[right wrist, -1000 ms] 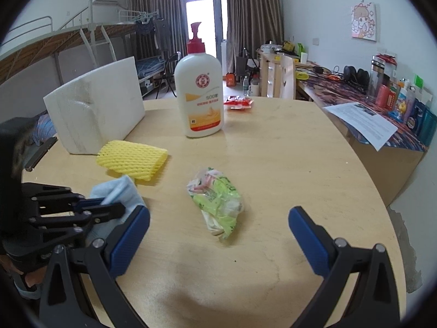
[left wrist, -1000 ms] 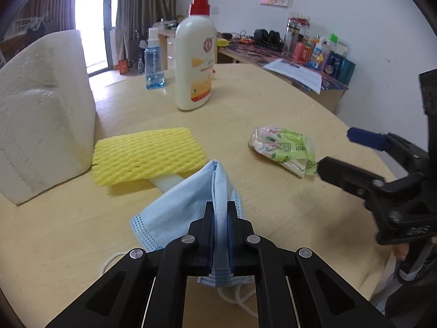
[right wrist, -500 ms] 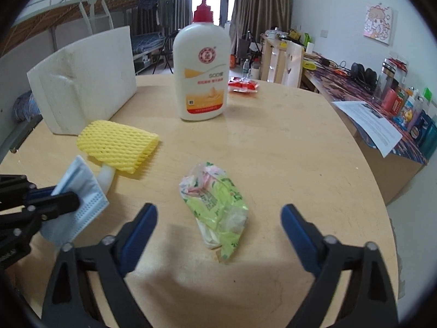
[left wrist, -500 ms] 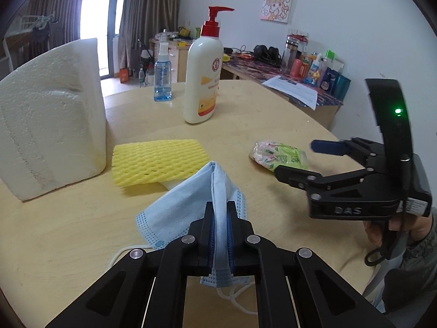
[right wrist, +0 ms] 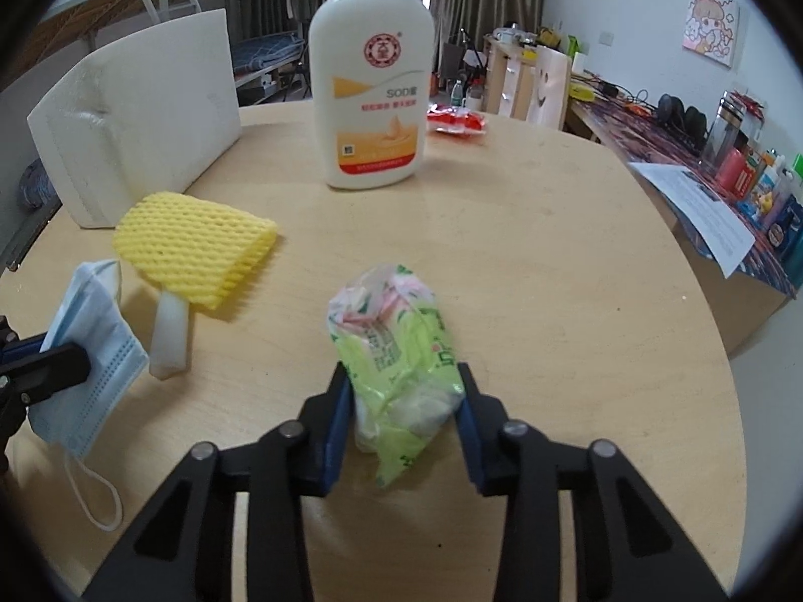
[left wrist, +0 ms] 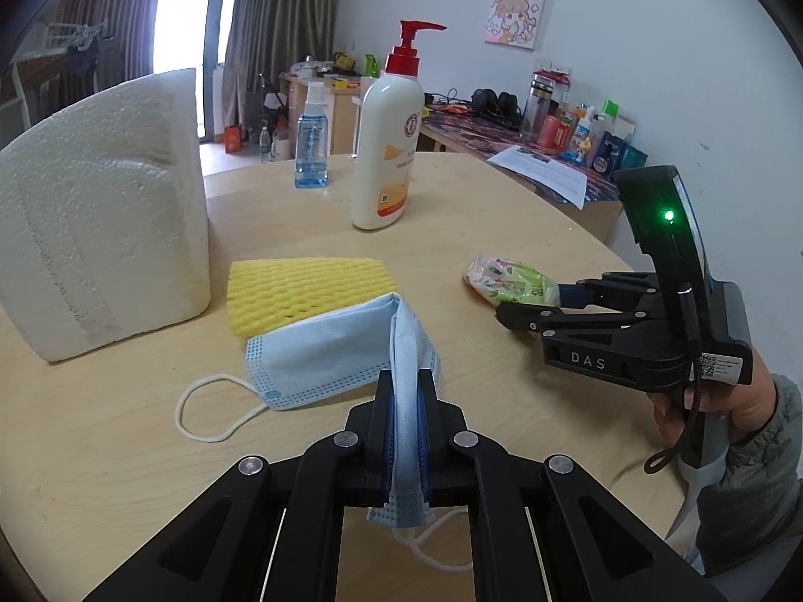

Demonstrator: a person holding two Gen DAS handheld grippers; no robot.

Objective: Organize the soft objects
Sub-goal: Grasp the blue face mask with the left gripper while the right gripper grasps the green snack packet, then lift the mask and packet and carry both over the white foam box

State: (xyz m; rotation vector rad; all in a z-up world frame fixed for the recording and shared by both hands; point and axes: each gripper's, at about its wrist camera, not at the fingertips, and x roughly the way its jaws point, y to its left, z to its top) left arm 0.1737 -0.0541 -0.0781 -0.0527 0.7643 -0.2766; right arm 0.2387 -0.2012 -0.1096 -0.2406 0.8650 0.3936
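A round wooden table (right wrist: 552, 261) holds several soft things. The left gripper (left wrist: 405, 431) has its jaws pressed together on a fold of a blue mask (left wrist: 326, 351); most of the mask lies on the table near the front edge, one ear loop trailing beside it. Just behind the mask lies a yellow foam net (left wrist: 306, 286), partly over a small white foam strip (right wrist: 170, 331). A large white foam block (left wrist: 100, 251) stands just beside the net, at the table's left.

The right gripper (right wrist: 405, 401) sits around the near end of a green tissue pack (right wrist: 396, 346) in the middle of the table. Its jaws are closing, with the pack between the blue pads; they appear to be touching or nearly touching its crinkled wrapper, and the pack rests on the table.

A lotion bottle (right wrist: 374, 95), a spray bottle (left wrist: 311, 150) and a red packet (right wrist: 456, 120) stand farther back.

The task looks early: both hands are only taking hold. No pile or container for the soft things is visible, so gathering the mask, pack, net and foam seems yet to come.
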